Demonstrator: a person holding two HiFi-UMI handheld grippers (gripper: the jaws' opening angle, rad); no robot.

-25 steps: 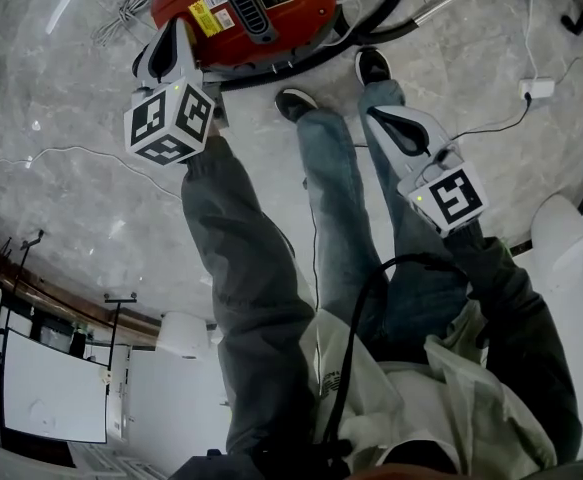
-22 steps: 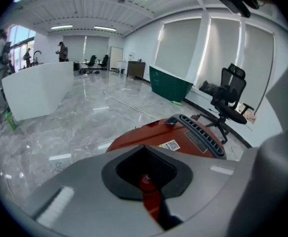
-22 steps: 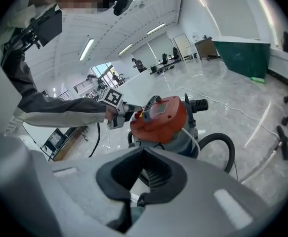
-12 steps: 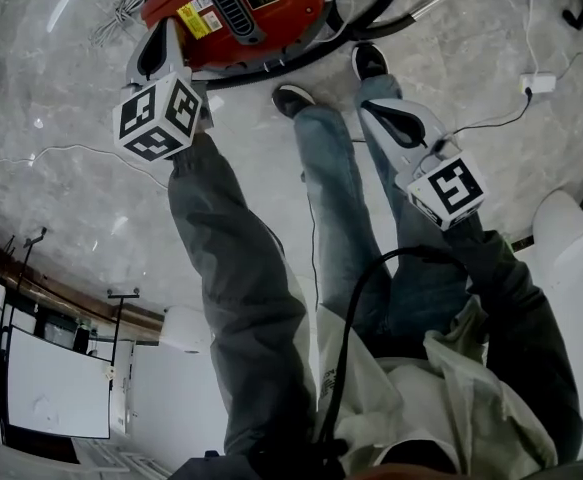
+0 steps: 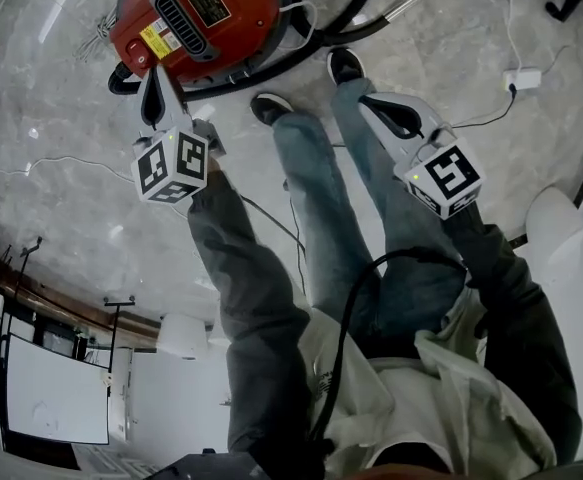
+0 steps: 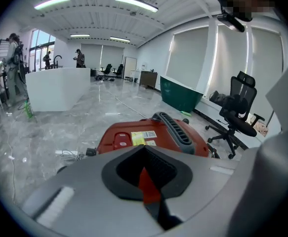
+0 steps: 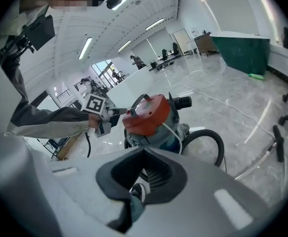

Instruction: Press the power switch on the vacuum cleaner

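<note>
The left gripper (image 5: 152, 78), jaws pressed together and empty, points at the red vacuum cleaner (image 5: 211, 13) on the floor (image 5: 51, 118), near its power switch (image 6: 120, 139). The right gripper (image 5: 369, 101) is likewise closed and empty. An off-centre push may slide the tip off the switch.

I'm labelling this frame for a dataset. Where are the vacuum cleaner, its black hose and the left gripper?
vacuum cleaner (image 5: 246, 23): head view, red shell.
black hose (image 5: 346, 30): head view, curved stretch beside the shell.
left gripper (image 5: 154, 78): head view, between its fingertips.
</note>
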